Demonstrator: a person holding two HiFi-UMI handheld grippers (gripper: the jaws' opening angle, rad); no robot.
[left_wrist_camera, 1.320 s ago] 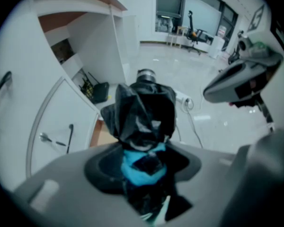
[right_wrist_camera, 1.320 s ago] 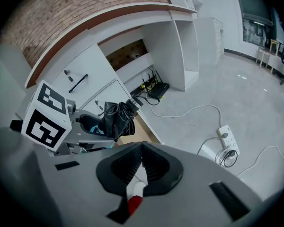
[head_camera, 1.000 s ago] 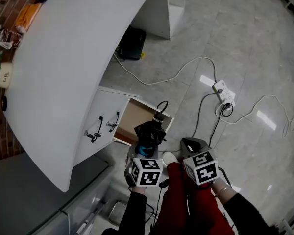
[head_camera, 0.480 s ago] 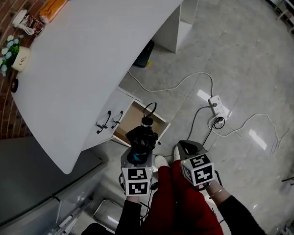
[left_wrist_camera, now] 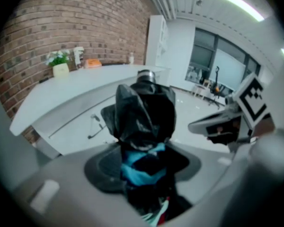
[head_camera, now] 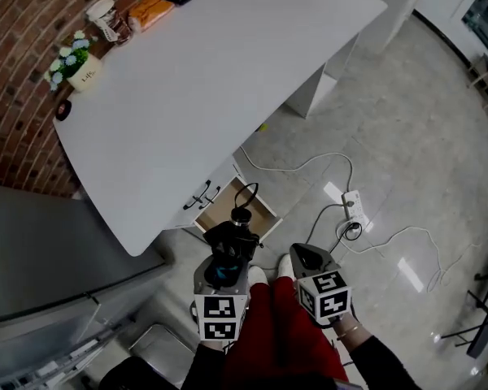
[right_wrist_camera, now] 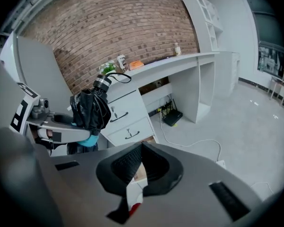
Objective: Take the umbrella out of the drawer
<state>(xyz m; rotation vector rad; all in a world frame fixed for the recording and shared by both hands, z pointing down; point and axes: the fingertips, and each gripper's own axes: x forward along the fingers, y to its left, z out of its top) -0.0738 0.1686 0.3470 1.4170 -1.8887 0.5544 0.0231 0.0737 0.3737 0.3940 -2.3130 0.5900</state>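
- Nearest the camera, the left gripper (head_camera: 226,265) is clenched on the lower part of a folded black umbrella (head_camera: 233,240). In the left gripper view both pads press into the bundle just below its blue strap, and the umbrella (left_wrist_camera: 145,111) stands up out of the jaws, handle end topmost.
- Just beside it, the right gripper (head_camera: 302,256) holds nothing. In its own view the right gripper (right_wrist_camera: 140,149) has its jaws brought together at the tips, with only floor and a white shoe behind them.
- The person's red trousers (head_camera: 286,331) sit between the two grippers.
- The task's thing is therefore in the air, clear of the furniture. From the right gripper view the umbrella (right_wrist_camera: 91,109) hangs in front of the drawer fronts, its wrist loop curling off the top.
- Below and beyond it the drawer (head_camera: 263,217) stands pulled out, and its brown inside looks bare from above.
- Farther off are the white desk (head_camera: 211,80), a power strip (head_camera: 353,210) with trailing cable on the grey floor, and a flower pot (head_camera: 75,68) by the brick wall.
- As I judge it, the removal itself is done and this is the carry-away stage.
- The next move calls for a steady grip on the slack fabric while finding a resting place, probably the desk top. The empty right gripper is free to push the drawer shut.
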